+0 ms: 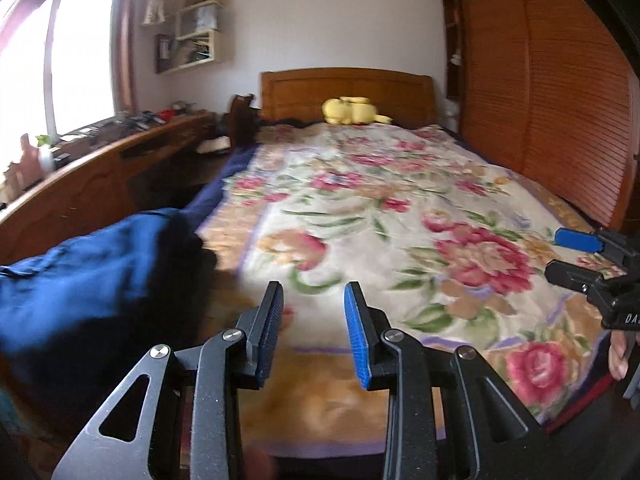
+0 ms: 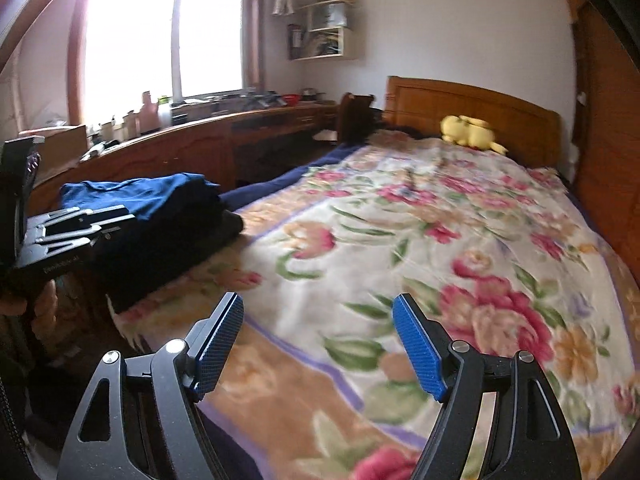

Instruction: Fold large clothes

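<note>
The bed (image 2: 400, 208) fills the room in front of me, covered by a floral blanket (image 1: 400, 216) with nothing laid out on it to fold. The clothes sit in a stack at the near left corner of the bed: a blue garment (image 2: 136, 192) on top of darker folded pieces (image 2: 168, 248). That stack looks to be the main risk. It sits close to the mattress edge beside the long wooden table (image 2: 180, 148), so a careless pull on one layer could drag the whole pile off or undo its folds.

Both pictures are smeared, so a grab made on the move could easily miss the fabric edge.

The wardrobe (image 1: 540, 100) hems in the far side. A yellow plush toy (image 1: 352, 111) lies by the headboard, well clear of everything.

The right gripper (image 2: 318, 344) has its jaws spread wide with nothing between them. The left gripper (image 1: 314, 324) is narrower, yet also empty and gripping nothing, near the stack but apart from it.
</note>
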The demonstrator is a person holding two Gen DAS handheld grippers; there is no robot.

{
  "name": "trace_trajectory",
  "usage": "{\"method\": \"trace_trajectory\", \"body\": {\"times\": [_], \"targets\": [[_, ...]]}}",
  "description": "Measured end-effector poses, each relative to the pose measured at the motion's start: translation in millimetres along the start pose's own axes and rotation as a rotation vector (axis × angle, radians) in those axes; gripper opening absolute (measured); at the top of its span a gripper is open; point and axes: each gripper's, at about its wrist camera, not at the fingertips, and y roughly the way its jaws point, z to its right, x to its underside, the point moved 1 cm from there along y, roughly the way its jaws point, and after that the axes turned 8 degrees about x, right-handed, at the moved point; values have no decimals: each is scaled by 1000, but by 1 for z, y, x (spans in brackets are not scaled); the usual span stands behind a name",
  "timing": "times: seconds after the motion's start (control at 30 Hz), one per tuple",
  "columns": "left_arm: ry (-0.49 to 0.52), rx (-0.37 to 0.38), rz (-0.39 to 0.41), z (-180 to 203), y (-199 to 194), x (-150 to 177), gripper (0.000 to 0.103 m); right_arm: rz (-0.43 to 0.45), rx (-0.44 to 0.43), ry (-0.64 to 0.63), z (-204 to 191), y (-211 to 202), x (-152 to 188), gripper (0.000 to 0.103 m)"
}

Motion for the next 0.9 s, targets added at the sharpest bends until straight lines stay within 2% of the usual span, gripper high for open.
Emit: {"method": "trace_trajectory", "body": {"times": [0.2,0.4,0.6,0.9], "targets": [[12,75,-41,55,27,3,32,-9,67,80,15,-20,12,80],[-2,139,-54,95,29,6,33,-6,138,151,25,-39,20,91],[-6,153,-27,119,18,2,33,51,208,209,27,-78,25,92],[16,138,29,130,-17,-9,33,146,285,252,13,-128,31,92]]}}
